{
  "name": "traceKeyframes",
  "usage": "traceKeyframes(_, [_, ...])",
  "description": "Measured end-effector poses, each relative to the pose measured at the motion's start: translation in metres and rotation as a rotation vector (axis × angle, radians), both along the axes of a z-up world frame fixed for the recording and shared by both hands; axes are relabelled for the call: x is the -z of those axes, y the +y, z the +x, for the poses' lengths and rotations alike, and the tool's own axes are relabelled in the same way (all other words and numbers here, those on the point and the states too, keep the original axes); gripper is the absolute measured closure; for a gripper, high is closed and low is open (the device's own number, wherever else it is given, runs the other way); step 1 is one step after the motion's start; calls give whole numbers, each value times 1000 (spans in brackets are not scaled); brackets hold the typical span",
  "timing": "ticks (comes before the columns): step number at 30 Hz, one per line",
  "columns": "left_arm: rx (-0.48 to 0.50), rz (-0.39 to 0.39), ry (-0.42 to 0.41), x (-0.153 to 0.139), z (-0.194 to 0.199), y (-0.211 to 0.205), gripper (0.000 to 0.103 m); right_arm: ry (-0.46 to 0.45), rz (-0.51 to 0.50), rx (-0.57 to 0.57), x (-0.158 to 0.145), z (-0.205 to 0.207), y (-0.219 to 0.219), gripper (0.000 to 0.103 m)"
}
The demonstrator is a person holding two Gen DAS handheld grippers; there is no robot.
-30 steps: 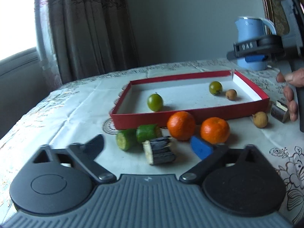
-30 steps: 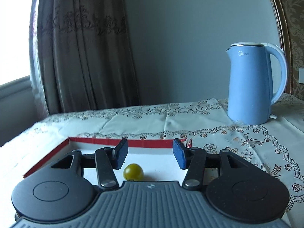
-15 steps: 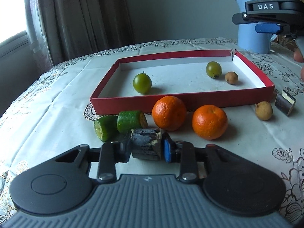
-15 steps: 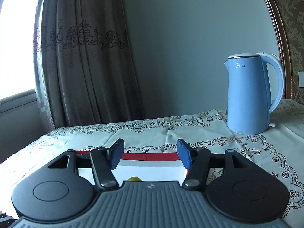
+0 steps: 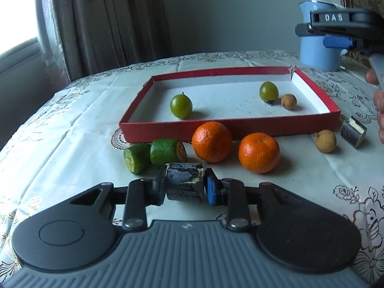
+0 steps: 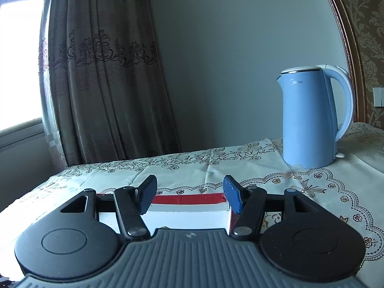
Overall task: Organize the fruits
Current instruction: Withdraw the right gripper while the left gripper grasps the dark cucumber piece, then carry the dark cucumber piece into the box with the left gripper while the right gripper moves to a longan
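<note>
My left gripper [image 5: 185, 187] is shut on a dark sugarcane piece [image 5: 184, 182] just above the tablecloth. In front of it lie two green cut pieces [image 5: 153, 154], two oranges [image 5: 212, 141] [image 5: 259, 152], a longan [image 5: 325, 141] and another dark cane piece [image 5: 353, 132]. The red tray [image 5: 230, 129] holds two green fruits [image 5: 181, 105] [image 5: 268, 91] and a longan [image 5: 288, 101]. My right gripper [image 6: 189, 195] is open and empty, raised over the tray's far corner [image 6: 189, 199]; it also shows in the left wrist view [image 5: 340, 33].
A blue kettle [image 6: 312, 117] stands at the back right on the tablecloth. Curtains and a window are at the left. The table edge drops away at the left.
My left gripper closed on the dark cane piece and has lifted it slightly. My right gripper rose up and away from the tray; the green fruit dropped out of its view.
</note>
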State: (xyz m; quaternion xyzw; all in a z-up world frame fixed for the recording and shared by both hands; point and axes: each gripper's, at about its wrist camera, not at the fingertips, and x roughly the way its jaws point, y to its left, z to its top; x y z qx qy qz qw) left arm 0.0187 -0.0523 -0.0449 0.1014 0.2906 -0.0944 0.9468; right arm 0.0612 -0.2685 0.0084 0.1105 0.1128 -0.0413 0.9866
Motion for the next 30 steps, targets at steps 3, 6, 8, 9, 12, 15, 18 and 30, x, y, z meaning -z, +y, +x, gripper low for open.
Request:
traceKeyframes(3, [-9, -14, -14, -5, -2, 5, 74, 2, -2, 9, 1, 0, 1, 43])
traceKeyframes(6, [-25, -25, -32, -10, -1, 10, 74, -1, -8, 16, 2, -2, 3, 43])
traceKeyframes(8, [-29, -31, -40, -12, 1, 12, 74, -2, -16, 19, 3, -3, 5, 43])
traceKeyframes(9, [-31, -33, -44, -13, 2, 13, 74, -1, -19, 22, 3, -3, 6, 43])
traceKeyframes(12, [-32, -40, -53, -17, 6, 16, 74, 7, -28, 26, 3, -4, 7, 43])
traceKeyframes(15, [-28, -42, -69, -20, 10, 17, 74, 17, -42, 26, 3, -5, 10, 43])
traceKeyframes(18, [-26, -47, -82, -23, 17, 18, 74, 21, -59, 18, 1, -9, 14, 43])
traceKeyframes(30, [-72, -63, -147, -40, 61, 24, 74, 20, -94, -8, 5, -65, 26, 43])
